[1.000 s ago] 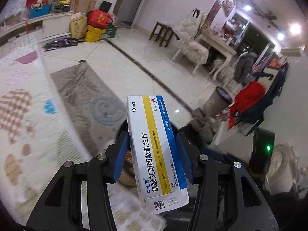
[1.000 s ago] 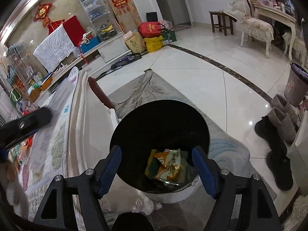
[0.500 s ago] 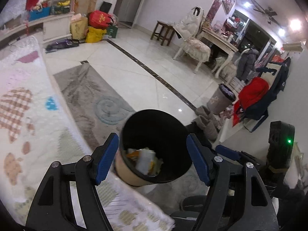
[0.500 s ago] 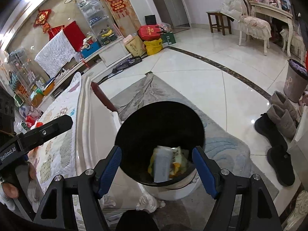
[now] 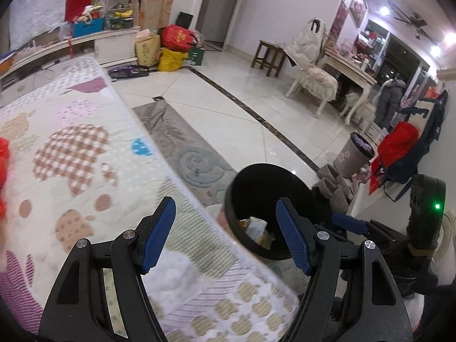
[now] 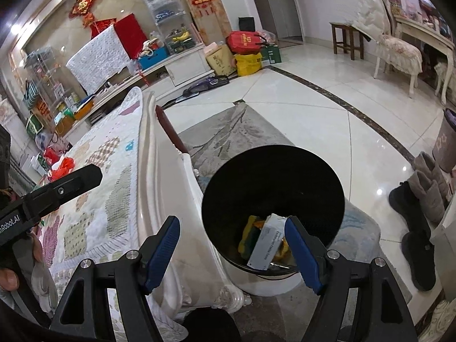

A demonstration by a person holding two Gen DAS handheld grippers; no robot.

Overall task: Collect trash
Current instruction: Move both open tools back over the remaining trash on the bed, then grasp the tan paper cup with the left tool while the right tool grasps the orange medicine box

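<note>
Now, my count:
Bins: one black bin (image 6: 273, 188) beside the bed (image 5: 71, 171), on the grey rug (image 6: 228, 131).
Trash inside: one white medicine box (image 6: 268, 242) leaning on one yellow wrapper (image 6: 248, 236).
Left hand-held gripper (image 5: 225, 236): I see both jaws wide, nothing between them.
Right hand-held gripper (image 6: 232, 252): wide too, empty, over the bin.
Change: a second ago my left held that box; its jaws have just been opening, and the box lies in the bin.

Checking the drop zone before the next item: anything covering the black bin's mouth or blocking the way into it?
Nothing visible does. The black bin has no lid, and its mouth is clear. The white box and yellow wrapper lie low at the bottom. Both the left gripper and right gripper are open and empty.
</note>
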